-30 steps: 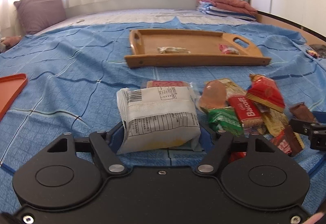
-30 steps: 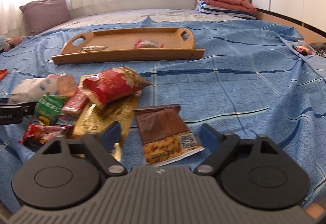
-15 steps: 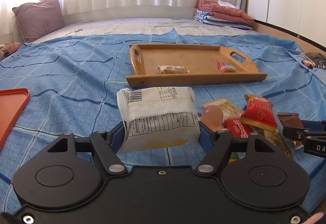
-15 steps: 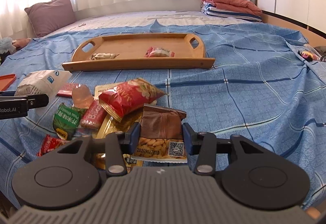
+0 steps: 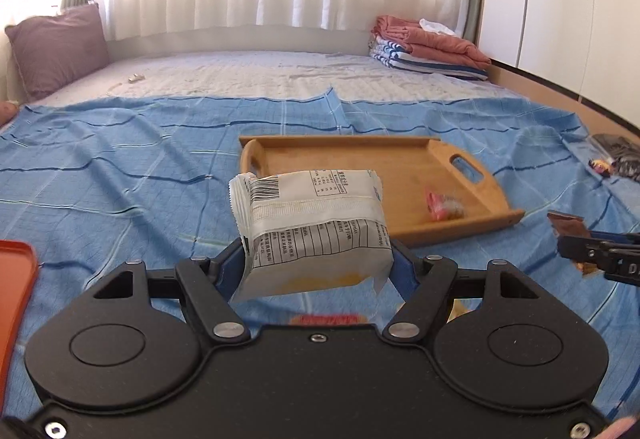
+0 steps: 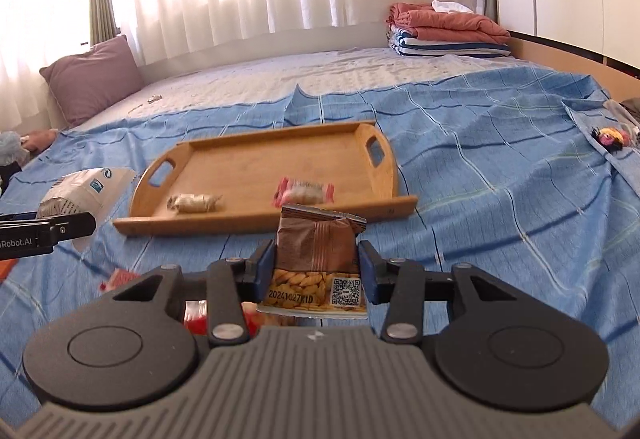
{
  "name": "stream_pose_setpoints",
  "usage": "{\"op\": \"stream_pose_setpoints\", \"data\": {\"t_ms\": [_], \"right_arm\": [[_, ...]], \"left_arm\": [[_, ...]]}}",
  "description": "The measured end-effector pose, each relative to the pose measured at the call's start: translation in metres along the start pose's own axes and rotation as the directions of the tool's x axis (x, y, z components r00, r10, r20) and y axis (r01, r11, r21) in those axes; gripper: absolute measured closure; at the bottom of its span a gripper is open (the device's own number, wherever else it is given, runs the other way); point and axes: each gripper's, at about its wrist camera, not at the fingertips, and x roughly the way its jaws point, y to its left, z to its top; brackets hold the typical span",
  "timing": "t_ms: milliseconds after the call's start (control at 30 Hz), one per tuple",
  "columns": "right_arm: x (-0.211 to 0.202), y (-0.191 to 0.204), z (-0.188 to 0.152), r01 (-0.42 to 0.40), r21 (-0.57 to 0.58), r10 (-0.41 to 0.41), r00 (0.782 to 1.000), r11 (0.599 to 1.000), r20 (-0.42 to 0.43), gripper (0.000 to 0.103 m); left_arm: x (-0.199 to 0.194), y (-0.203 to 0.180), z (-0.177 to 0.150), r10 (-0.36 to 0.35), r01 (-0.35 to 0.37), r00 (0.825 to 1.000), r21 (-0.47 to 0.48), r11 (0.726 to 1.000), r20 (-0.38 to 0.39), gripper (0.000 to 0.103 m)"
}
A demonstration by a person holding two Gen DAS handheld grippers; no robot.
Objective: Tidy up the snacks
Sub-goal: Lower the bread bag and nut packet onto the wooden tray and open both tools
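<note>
left gripper (image 5: 316, 263) clamps 1 white packet (image 5: 314, 229) | right gripper (image 6: 318, 269) clamps 1 brown packet (image 6: 316, 245) | ahead: 1 wooden tray (image 6: 256, 163), 2 wrapped snacks inside

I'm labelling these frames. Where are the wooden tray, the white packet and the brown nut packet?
wooden tray (image 6: 256, 163), right wrist view, bare floor.
white packet (image 5: 316, 235), left wrist view, printed back.
brown nut packet (image 6: 316, 249), right wrist view, brown upper part.

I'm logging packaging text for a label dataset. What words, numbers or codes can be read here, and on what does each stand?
"20241027K1D": on the brown nut packet in the right tongs, beside a QR code.
"Robot.AI": on the left tongs seen from the right wrist view; the start is cut off.
White packet in the left tongs: barcode and printed tables, too small to read.
Wrapped snacks on the wooden tray: blurred, unreadable.
</note>
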Motion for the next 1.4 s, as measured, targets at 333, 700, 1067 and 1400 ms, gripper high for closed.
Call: {"op": "stream_pose_setpoints", "data": {"t_ms": [333, 700, 1067, 1400], "right_arm": [[0.073, -0.014, 0.070, -0.039, 0.053, 0.042, 0.997, 0.998, -0.062, 0.055], [0.152, -0.027, 0.070, -0.020, -0.014, 0.017, 0.989, 1.000, -0.150, 0.055], [0.179, -0.024, 0.054, -0.024, -0.102, 0.006, 0.984, 0.994, -0.179, 0.054], [0.182, -0.030, 0.051, -0.027, -0.093, 0.010, 0.985, 0.995, -0.172, 0.054]], "left_arm": [[0.073, 0.004, 0.067, -0.039, 0.037, 0.995, -0.028, 0.999, -0.088, 0.032], [0.170, 0.017, 0.081, 0.026, -0.044, 0.978, -0.079, 0.996, -0.209, 0.032], [0.216, 0.017, 0.075, 0.070, -0.086, 0.968, -0.054, 0.995, -0.242, 0.032], [0.225, 0.012, 0.065, 0.086, -0.097, 0.967, -0.032, 0.995, -0.239, 0.032]]}}
